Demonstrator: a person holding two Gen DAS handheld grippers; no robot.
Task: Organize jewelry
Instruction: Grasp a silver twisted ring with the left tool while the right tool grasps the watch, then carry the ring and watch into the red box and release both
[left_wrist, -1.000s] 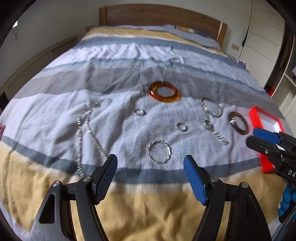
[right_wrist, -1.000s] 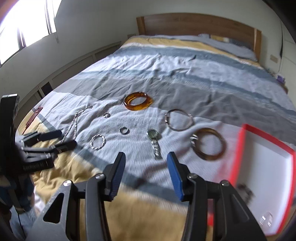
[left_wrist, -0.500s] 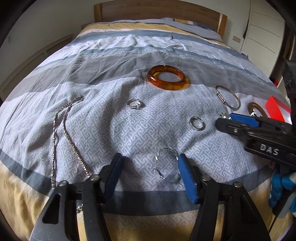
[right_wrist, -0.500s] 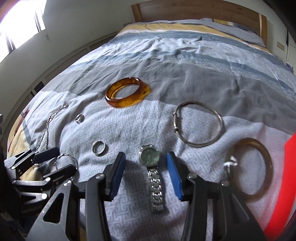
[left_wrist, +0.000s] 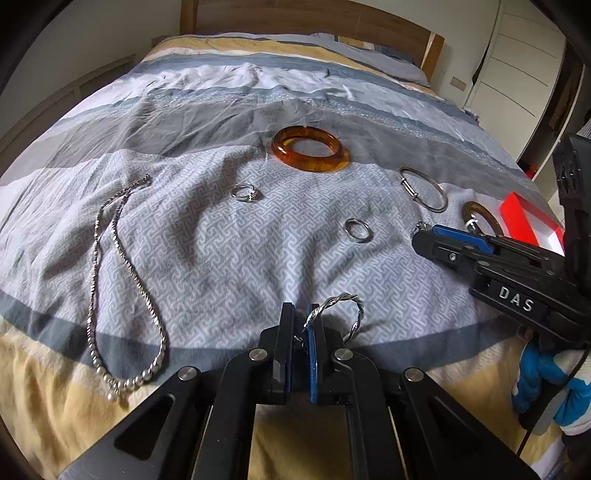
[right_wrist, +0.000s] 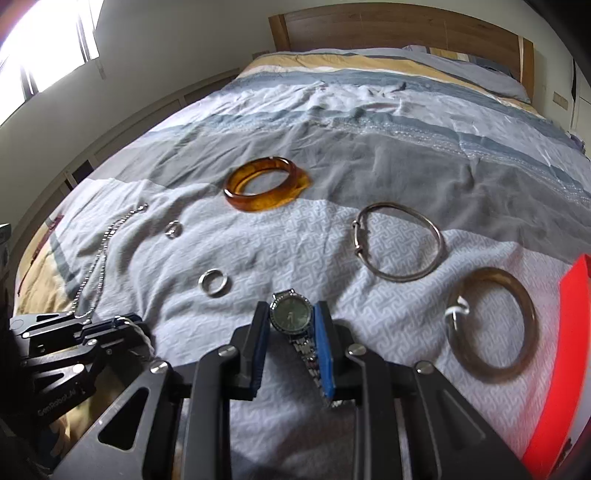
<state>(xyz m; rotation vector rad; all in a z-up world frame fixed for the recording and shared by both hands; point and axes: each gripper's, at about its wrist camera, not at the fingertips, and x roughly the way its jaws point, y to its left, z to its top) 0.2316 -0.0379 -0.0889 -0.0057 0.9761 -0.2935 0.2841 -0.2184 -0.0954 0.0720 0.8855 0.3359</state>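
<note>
Jewelry lies on a striped bedspread. My left gripper (left_wrist: 302, 314) is shut on a twisted silver bangle (left_wrist: 341, 306), pinching its left rim; it also shows in the right wrist view (right_wrist: 142, 332). My right gripper (right_wrist: 291, 317) has closed on a silver watch (right_wrist: 291, 314), its pads touching both sides of the dial, with the band trailing back between them. An amber bangle (left_wrist: 310, 147) lies farther back. A thin silver bangle (right_wrist: 399, 242), a brown bangle (right_wrist: 493, 325), a plain ring (right_wrist: 213, 282), a stone ring (left_wrist: 244, 192) and a silver chain (left_wrist: 110, 273) lie around.
A red-rimmed white tray (right_wrist: 561, 369) sits at the right edge of the bed. The wooden headboard (left_wrist: 306, 22) is at the far end. A white wardrobe (left_wrist: 517, 74) stands to the right.
Both grippers moved forward and down to the bedspread. The left one shut on the twisted bangle. The right one closed around the watch dial.
</note>
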